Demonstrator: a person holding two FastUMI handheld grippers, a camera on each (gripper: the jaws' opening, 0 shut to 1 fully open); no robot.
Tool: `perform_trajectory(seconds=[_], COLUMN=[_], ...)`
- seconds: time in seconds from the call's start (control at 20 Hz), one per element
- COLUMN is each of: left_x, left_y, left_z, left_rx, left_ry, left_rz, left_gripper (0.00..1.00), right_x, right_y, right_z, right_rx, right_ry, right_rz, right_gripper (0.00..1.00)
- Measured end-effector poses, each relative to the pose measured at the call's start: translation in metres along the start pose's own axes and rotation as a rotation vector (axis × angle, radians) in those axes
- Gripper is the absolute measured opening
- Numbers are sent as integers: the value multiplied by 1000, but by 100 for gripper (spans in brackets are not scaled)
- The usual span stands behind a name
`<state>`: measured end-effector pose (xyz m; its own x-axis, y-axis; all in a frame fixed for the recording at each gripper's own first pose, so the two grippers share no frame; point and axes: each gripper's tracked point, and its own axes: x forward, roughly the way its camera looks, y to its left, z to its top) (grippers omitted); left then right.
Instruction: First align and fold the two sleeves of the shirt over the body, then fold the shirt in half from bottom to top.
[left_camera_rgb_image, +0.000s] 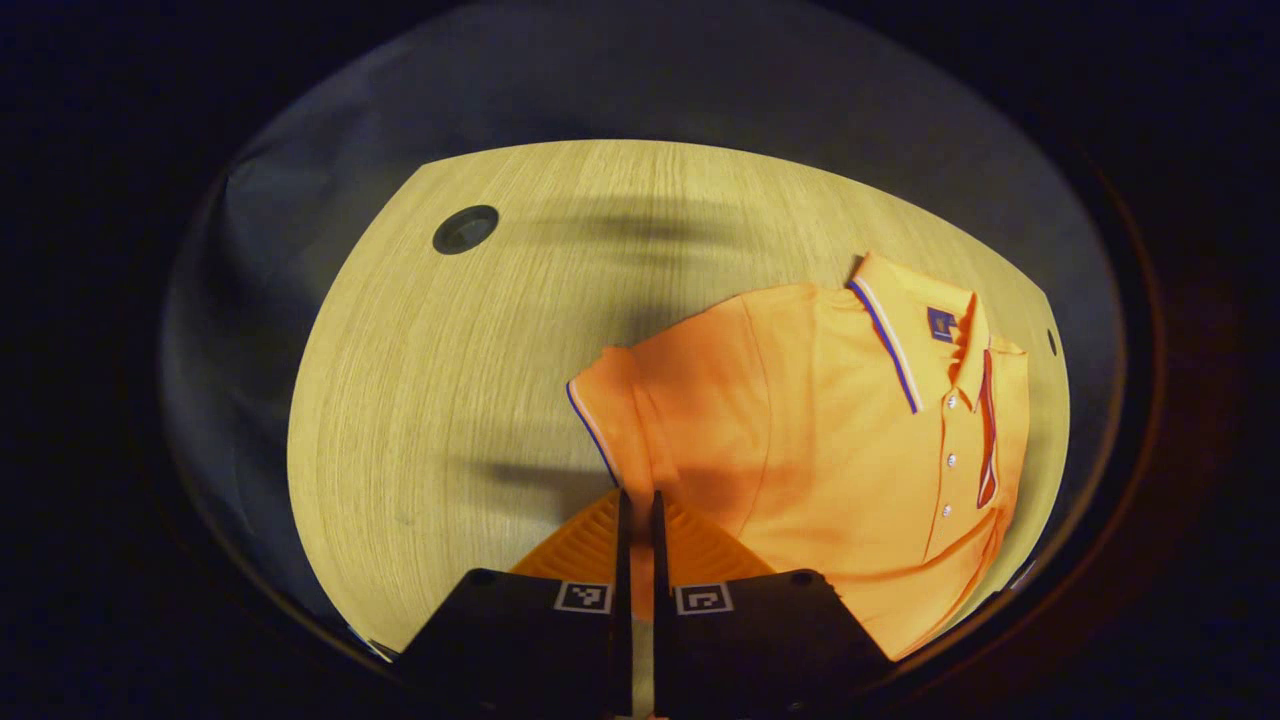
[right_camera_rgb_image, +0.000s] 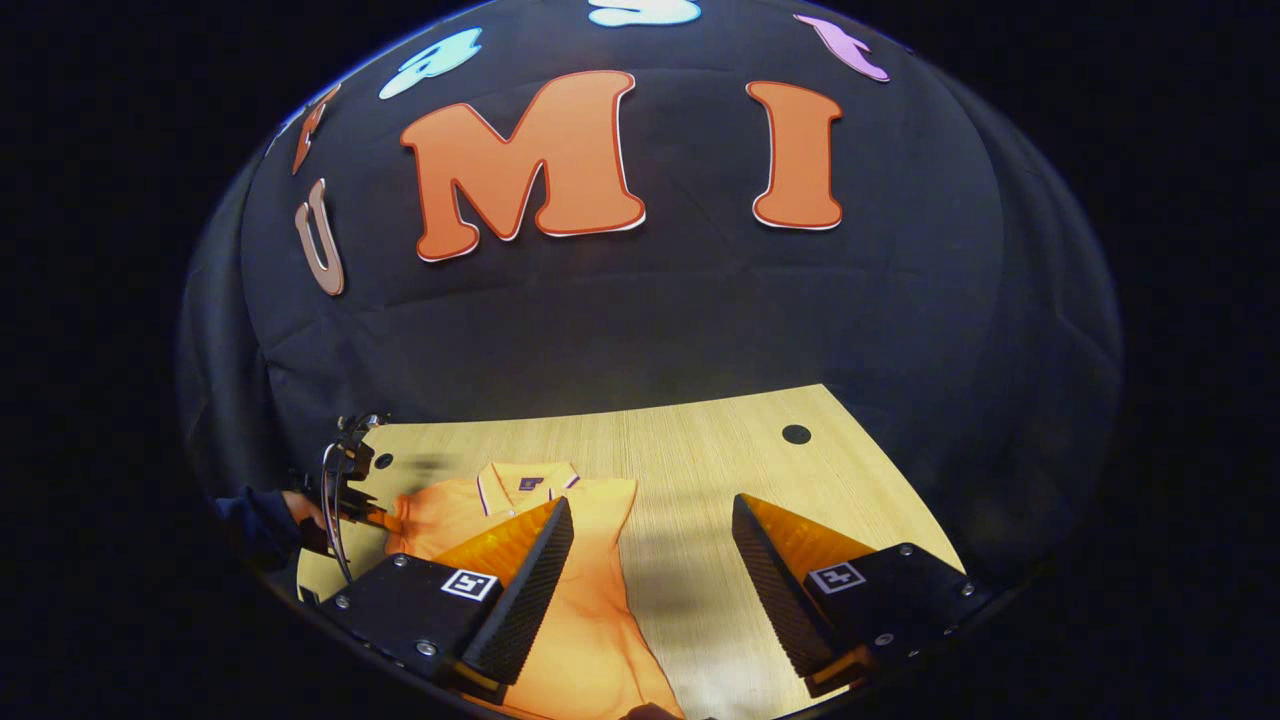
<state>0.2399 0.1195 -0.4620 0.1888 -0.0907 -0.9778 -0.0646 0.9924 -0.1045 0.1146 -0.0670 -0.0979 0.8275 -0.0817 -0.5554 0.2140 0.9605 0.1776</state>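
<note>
Two claws, two states: your left claw (left_camera_rgb_image: 640, 520) is closed with nothing visibly pinched, by the polo shirt's (left_camera_rgb_image: 830, 440) sleeve (left_camera_rgb_image: 610, 400) on the counter (left_camera_rgb_image: 450, 380); your right claw (right_camera_rgb_image: 650, 560) gapes wide, holding nothing, above the shirt's right edge.

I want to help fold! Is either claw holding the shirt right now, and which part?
The left claw is closed beside the shirt's sleeve, but whether it pinches cloth cannot be told. The right claw is open, holding nothing.
</note>
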Motion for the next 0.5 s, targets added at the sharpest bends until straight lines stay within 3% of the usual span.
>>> perform_trajectory(seconds=[0.25, 0.5], left_x=[-48, -86], left_y=[-28, -97], left_z=[26, 41], left_rx=[97, 230], left_ry=[-124, -204], left_rz=[2, -54], left_gripper=[8, 8], right_x=[-3, -6], right_y=[-11, -8], right_z=[3, 5], right_rx=[-5, -11], right_ry=[-18, -24], right_rz=[13, 48], right_gripper=[97, 97])
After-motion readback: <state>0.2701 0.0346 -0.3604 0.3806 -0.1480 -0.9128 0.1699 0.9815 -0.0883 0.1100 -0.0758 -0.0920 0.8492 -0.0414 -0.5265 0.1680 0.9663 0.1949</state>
